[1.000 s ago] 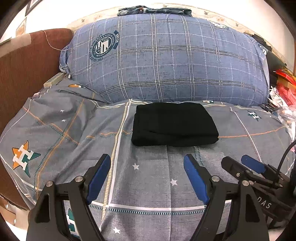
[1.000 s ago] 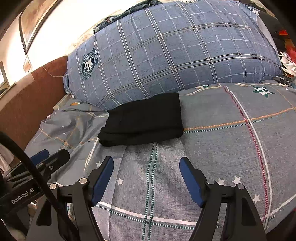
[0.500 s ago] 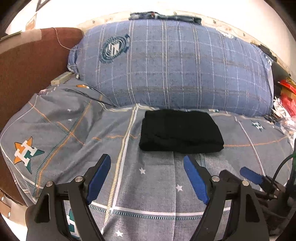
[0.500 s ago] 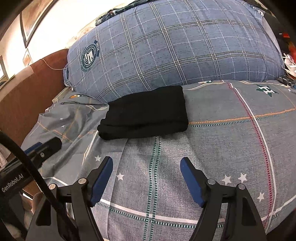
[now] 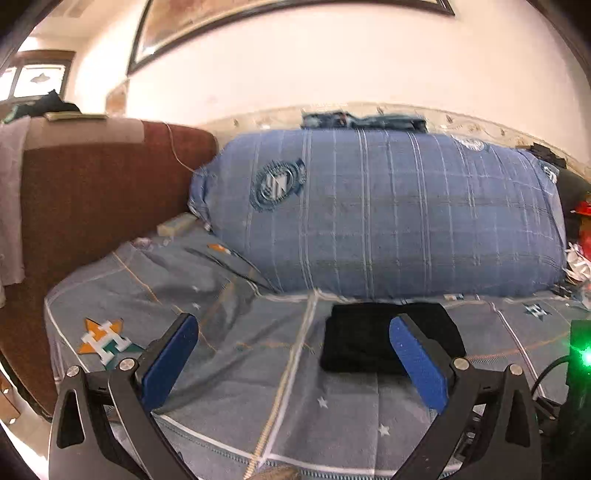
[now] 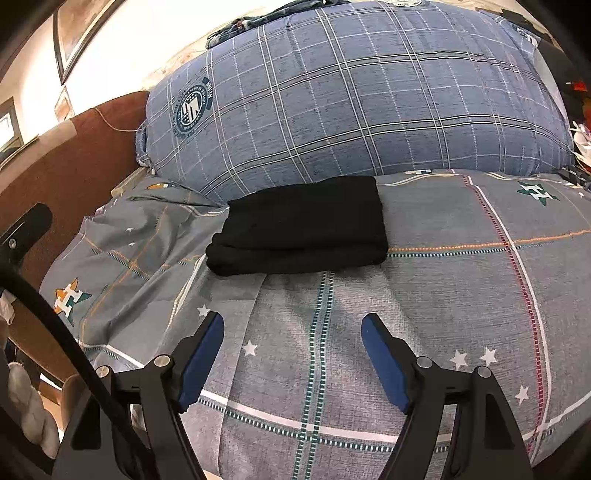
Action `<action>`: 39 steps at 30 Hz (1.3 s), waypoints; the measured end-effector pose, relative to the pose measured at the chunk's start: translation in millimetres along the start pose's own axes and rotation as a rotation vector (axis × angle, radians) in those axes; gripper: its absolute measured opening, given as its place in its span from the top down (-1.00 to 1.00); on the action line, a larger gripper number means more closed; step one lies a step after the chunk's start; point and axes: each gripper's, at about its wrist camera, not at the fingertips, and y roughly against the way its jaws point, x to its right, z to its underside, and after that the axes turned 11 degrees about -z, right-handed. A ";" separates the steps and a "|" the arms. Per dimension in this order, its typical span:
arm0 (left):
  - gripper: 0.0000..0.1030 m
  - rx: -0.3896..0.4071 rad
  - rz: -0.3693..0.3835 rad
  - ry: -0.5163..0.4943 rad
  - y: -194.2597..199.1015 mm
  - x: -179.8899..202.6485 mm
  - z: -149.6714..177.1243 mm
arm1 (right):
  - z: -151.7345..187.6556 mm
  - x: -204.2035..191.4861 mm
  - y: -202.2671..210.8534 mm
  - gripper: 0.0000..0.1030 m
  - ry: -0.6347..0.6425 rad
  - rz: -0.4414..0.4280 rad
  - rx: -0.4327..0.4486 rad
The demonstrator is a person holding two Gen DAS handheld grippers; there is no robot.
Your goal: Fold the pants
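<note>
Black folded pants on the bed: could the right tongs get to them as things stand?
Probably yes. The black folded pants lie flat on the grey bedspread, straight ahead of the open right tongs, with only bare bedspread between. The blue plaid pillow sits behind them, not in the way.

Both wrist views face the pants (image 5: pixel 369 339) near the pillow (image 6: pixel 351 92).

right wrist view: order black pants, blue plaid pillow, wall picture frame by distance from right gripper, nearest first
From the right gripper:
1. Black pants, folded on the bedspread just ahead, slightly left.
2. Blue plaid pillow, directly behind the pants.
3. Picture frame, on the wall, upper left.
</note>
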 end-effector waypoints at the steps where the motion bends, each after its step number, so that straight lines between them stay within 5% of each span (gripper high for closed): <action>1: -1.00 -0.023 0.009 -0.001 -2.9 0.3 0.7 | 0.5 -1.3 -0.5 -0.59 0.003 0.000 -0.003; 11: -1.00 -0.257 0.070 0.027 -38.7 -2.6 22.0 | 7.5 -11.1 -10.2 -0.62 0.042 0.008 -0.045; 26: -1.00 -0.356 0.093 0.016 -58.6 -0.3 39.8 | 12.3 -13.4 -21.5 -0.65 0.049 0.012 -0.084; 39: -1.00 -0.518 0.103 0.042 -90.2 -3.7 65.3 | 14.0 -7.0 -29.7 -0.67 0.027 0.033 -0.103</action>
